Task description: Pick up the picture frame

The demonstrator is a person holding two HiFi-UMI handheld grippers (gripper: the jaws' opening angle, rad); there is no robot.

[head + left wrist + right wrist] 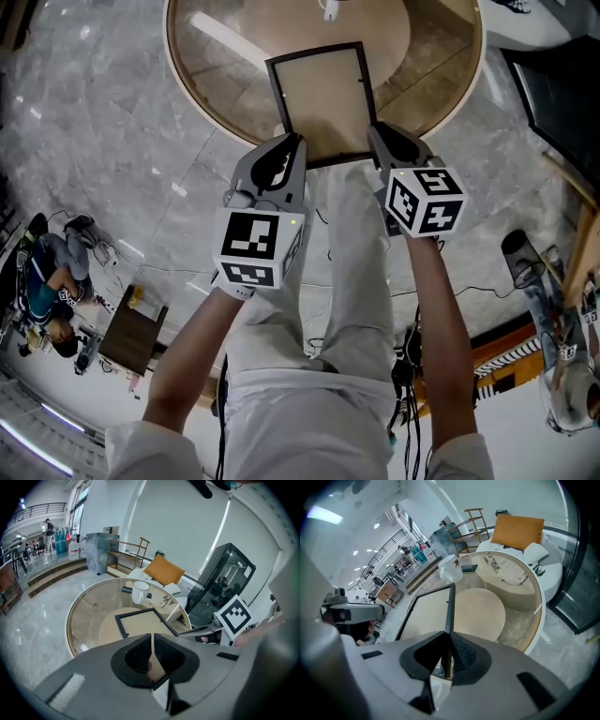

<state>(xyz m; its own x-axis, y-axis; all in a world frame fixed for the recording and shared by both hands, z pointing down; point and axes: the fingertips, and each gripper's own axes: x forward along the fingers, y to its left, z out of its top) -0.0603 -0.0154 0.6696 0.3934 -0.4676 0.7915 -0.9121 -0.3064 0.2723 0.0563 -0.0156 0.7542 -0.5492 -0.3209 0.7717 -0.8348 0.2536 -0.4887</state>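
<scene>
Thin black picture frame (323,103), tan panel, rectangular, over round glass table (211,80)

No readable text, no brands, no numbers

Bkgd: grey marble floor (112,141); round glass-top table (211,94); orange cushion (163,570) on white seat (555,571); wooden rack (129,550) nr white wall (178,522).

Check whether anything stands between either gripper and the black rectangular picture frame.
Nothing visible does. The left gripper and the right gripper are each shut on the near edge of the black rectangular picture frame. The white mug stands beyond its far edge.
</scene>
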